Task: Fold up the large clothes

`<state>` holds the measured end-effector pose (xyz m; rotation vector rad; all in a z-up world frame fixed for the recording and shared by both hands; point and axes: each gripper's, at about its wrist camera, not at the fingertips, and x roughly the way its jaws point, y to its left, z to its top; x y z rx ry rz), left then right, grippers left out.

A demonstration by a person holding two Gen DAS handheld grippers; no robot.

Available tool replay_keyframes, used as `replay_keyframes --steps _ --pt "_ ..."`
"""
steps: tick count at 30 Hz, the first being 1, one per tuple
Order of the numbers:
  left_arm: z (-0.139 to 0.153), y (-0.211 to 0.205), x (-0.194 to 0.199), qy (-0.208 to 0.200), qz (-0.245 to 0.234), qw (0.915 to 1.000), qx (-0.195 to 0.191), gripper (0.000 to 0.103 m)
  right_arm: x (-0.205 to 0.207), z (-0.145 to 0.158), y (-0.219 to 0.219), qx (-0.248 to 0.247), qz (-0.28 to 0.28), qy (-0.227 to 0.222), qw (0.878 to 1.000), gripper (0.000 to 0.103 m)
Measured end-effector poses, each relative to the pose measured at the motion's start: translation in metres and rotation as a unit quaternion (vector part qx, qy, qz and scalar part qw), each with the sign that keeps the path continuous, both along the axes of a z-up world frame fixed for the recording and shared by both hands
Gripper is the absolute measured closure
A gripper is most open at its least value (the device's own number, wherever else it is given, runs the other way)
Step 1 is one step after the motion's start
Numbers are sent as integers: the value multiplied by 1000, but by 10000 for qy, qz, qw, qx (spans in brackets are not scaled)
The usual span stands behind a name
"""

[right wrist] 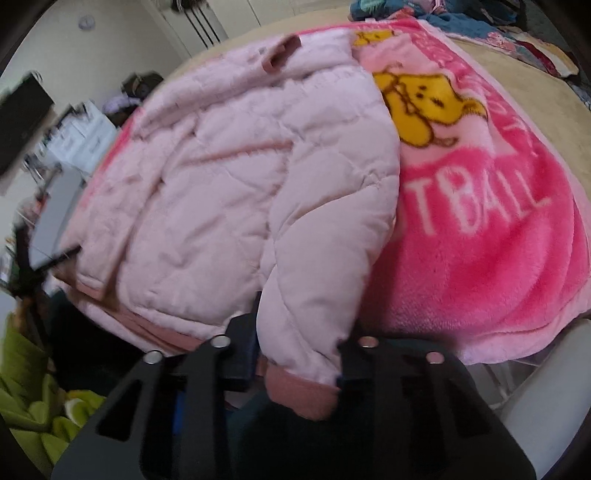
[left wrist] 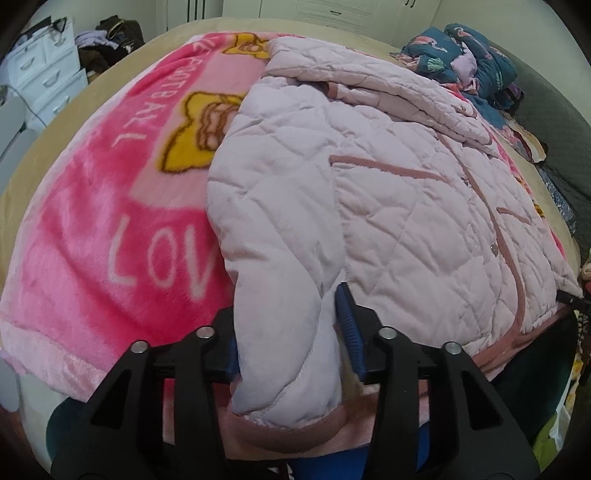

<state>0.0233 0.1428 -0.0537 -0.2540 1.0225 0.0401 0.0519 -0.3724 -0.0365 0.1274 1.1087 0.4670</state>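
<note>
Jacket point(left wrist: 369, 192) lies flat on blanket point(left wrist: 92, 229); left gripper point(left wrist: 291, 339) and right gripper point(right wrist: 299, 354) each clamp a near sleeve cuff, ready for folding inward

A domestic bedroom is shown. The scene is dominated by a bed point(left wrist: 44, 177) covered with a beige sheet, over which a pink plush blanket point(left wrist: 92, 229) printed with yellow cartoon figures and white lettering is spread. A white chest of drawers point(left wrist: 44, 77) is seen against the far wall, with a heap of clothing point(left wrist: 110, 35) beside it. White wardrobe doors point(left wrist: 332, 11) are visible behind the bed. Crumpled patterned bedding point(left wrist: 469, 55) is piled at the bed's far corner. A quilted pink jacket point(left wrist: 369, 192) is laid on the blanket, consistent with household laundry.
</note>
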Motion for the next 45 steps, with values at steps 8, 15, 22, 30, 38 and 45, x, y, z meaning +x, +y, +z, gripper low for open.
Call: replay_keyframes --steps 8,15,22,30,38,45 --pt "-4 9 -15 64 -27 9998 -208 59 9 47 -1 715 -77 -724 9948 84" --pt "-6 7 -21 51 -104 9994 -320 84 20 65 0 980 -126 -1020 9899 85" --pt "36 -1 -13 -569 -155 9981 -180 93 24 74 -3 1187 -260 -1249 9847 86" --pt "80 1 6 -1196 -92 9925 -219 93 32 90 -7 1454 -404 -1542 9764 86" --pt "110 7 30 -1650 48 9859 -259 93 50 110 -9 1674 -679 -1802 9669 87" --pt "132 6 46 -1902 90 9815 -205 93 62 127 -11 1731 -779 -2016 9609 88"
